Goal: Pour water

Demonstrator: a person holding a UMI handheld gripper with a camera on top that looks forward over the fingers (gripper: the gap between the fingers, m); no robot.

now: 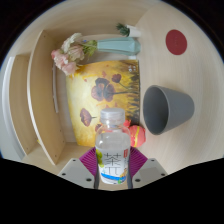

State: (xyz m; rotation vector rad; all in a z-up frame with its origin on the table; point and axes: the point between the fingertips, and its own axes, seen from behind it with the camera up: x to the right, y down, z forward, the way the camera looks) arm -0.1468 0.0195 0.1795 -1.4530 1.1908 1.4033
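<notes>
The bottle [112, 148] fills the gap between the fingers [83, 160], blocking the way straight ahead at twelve o'clock. At two o'clock the grey cup [167, 107] stands on the desk [200, 75], with bare surface beyond it. At eleven o'clock, flowers [70, 52] and a wooden shelf [42, 100] close the left.
</notes>
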